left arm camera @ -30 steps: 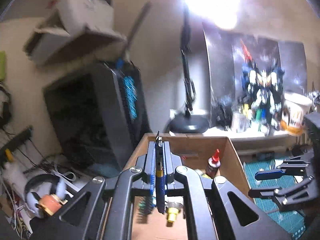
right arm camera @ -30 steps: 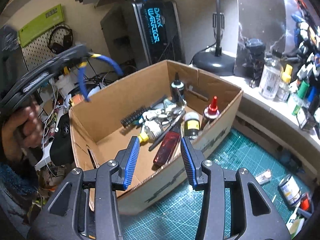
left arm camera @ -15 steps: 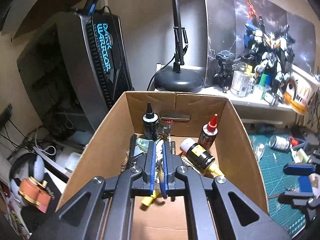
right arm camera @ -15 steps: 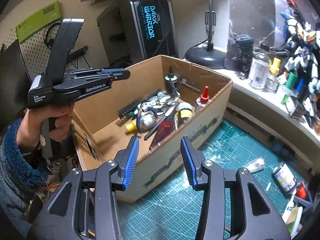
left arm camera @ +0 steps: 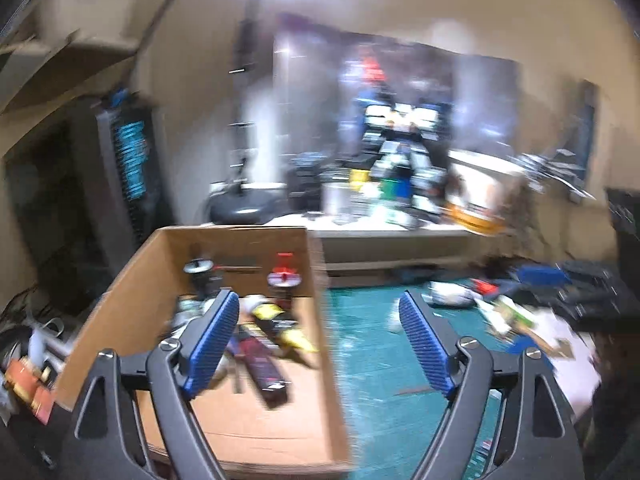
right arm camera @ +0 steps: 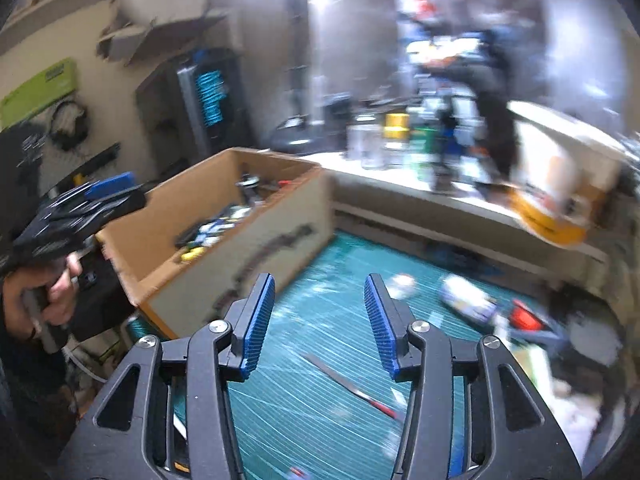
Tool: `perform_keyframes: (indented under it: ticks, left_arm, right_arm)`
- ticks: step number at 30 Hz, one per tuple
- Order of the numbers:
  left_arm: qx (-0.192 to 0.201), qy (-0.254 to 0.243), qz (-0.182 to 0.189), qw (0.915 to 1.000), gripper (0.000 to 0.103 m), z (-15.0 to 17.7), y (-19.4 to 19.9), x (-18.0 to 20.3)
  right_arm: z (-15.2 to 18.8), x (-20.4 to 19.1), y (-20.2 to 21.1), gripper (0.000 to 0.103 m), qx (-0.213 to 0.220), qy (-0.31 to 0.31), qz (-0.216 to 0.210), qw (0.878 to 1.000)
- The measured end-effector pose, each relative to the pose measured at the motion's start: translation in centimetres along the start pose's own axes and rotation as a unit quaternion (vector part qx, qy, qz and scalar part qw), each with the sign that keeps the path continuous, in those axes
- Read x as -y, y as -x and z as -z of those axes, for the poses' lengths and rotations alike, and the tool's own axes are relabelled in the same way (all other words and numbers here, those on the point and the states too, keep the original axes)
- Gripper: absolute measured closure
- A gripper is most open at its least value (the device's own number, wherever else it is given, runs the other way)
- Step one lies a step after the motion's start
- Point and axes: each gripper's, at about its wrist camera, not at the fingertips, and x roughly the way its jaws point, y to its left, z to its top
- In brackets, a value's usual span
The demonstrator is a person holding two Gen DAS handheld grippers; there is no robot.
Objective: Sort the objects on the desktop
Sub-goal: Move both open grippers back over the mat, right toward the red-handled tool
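A cardboard box (left arm camera: 320, 320) stands at the left of the green cutting mat (left arm camera: 376, 364) and holds bottles, pliers and other tools. My left gripper (left arm camera: 318, 336) is open and empty, above the box's right wall. My right gripper (right arm camera: 320, 316) is open and empty over the mat (right arm camera: 320, 392), right of the box (right arm camera: 256, 248). A thin red-tipped tool (right arm camera: 352, 390) lies on the mat in front of it. A white bottle (right arm camera: 468, 300) and other small items lie further right. Both views are motion-blurred.
A raised shelf (right arm camera: 440, 200) behind the mat carries bottles, a robot figure and a paper cup (right arm camera: 556, 200). A black PC tower (right arm camera: 200, 108) and a lamp base (left arm camera: 244, 204) stand behind the box. Clutter (left arm camera: 516, 312) lies at the mat's right.
My left gripper has opened; the blue-handled pliers it held are gone from it. It has swung right toward the mat. My right gripper has moved right, away from the box.
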Motion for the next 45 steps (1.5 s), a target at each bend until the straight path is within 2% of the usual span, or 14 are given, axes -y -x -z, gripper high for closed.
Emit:
perform_keyframes:
  ticks: [2,3,7,14,18,22,24,26,33,36,45]
  left_arm:
    - [0.001,-0.015,0.018,0.9997,0.011,0.1,0.0,1.9]
    - [0.004,-0.024,0.031,0.9992,0.011,0.1,0.0,2.9]
    - [-0.001,-0.042,0.068,0.9968,0.011,0.7,-1.1,5.8]
    - [-0.051,-0.037,0.127,0.9899,0.011,2.3,-5.4,8.4]
    - [-0.084,-0.03,0.138,0.9864,0.011,3.8,-7.9,9.0]
    - [-0.121,-0.05,0.136,0.982,0.011,6.5,-10.1,10.0]
    - [-0.137,-0.06,0.137,0.9793,0.011,8.0,-11.0,10.5]
    - [-0.159,-0.058,0.14,0.9756,0.011,9.5,-12.1,10.8]
    - [-0.174,-0.032,0.172,0.9692,0.011,12.0,-12.7,11.0]
    - [-0.182,-0.035,0.171,0.9676,0.011,12.5,-13.2,11.1]
    - [-0.194,-0.041,0.174,0.9647,0.011,12.9,-13.4,11.1]
  right_arm:
    - [1.0,2.0,2.2,0.055,0.009,-0.016,0.027,0.999]
    - [1.5,2.9,3.2,0.051,0.013,-0.024,0.04,0.999]
    - [3.5,5.8,6.8,0.05,0.026,-0.051,0.083,0.995]
    - [7.4,9.0,9.5,0.05,0.009,-0.066,0.136,0.989]
    - [9.5,10.0,9.5,0.052,-0.015,-0.071,0.148,0.986]
    - [11.6,10.1,8.7,0.057,-0.041,-0.064,0.142,0.987]
    - [12.5,10.0,7.5,0.067,-0.056,-0.062,0.131,0.988]
    - [13.5,9.6,6.3,0.071,-0.075,-0.058,0.117,0.989]
    - [15.9,9.0,2.4,0.089,-0.126,-0.043,0.079,0.988]
    - [16.6,9.5,1.0,0.094,-0.148,-0.037,0.069,0.986]
    - [17.6,9.8,-2.7,0.094,-0.201,-0.003,0.035,0.979]
